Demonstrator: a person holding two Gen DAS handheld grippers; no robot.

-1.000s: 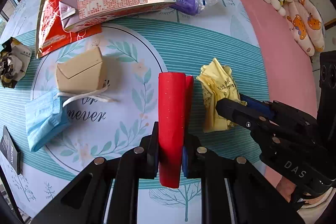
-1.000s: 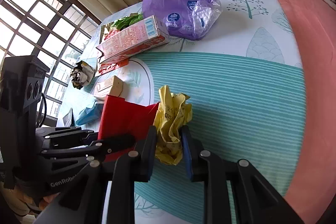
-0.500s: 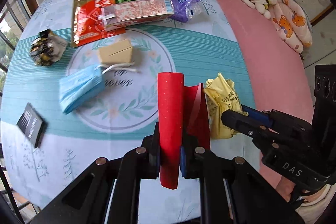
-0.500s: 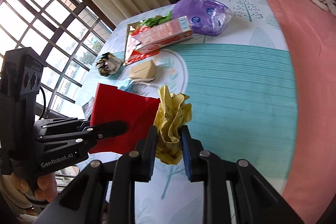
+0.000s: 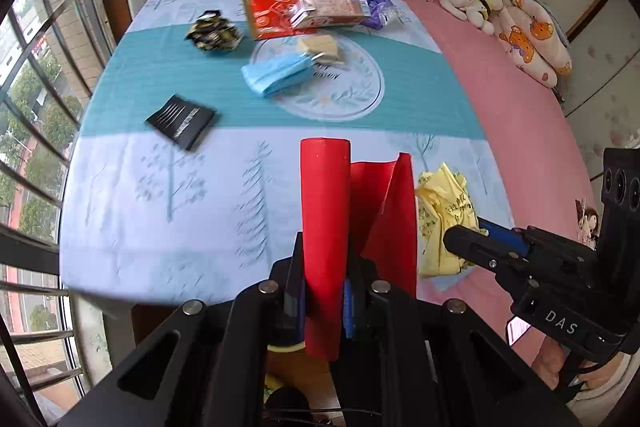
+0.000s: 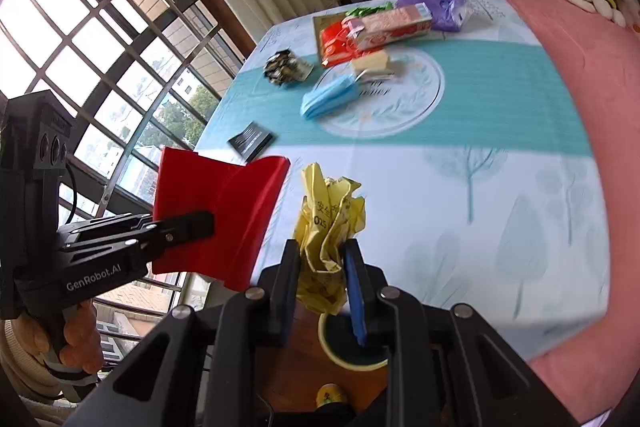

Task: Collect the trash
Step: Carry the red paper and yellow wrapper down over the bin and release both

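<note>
My left gripper [image 5: 324,267] is shut on a folded red paper sheet [image 5: 324,211], which stands up between its fingers with one flap fanned out to the right. My right gripper [image 6: 320,267] is shut on a crumpled yellow paper [image 6: 328,223]. Both are lifted off the table and hang side by side over its near edge. In the right wrist view the left gripper [image 6: 200,225] with the red sheet [image 6: 224,211] is on the left. A round yellow-rimmed bin [image 6: 352,351] with a dark inside sits below the right gripper's fingers.
On the table [image 5: 160,187] lie a blue face mask [image 5: 276,73], a black packet [image 5: 182,119], a dark crumpled wrapper [image 5: 212,31], a beige box [image 5: 320,47], a red snack bag [image 5: 268,13], a carton [image 5: 328,13] and a purple bag [image 5: 372,1]. A pink bed [image 5: 520,115] lies right, windows left.
Both grippers have drawn back from the table's middle to its near edge and risen, carrying the red sheet and yellow paper. The red sheet's flap has fanned out.
</note>
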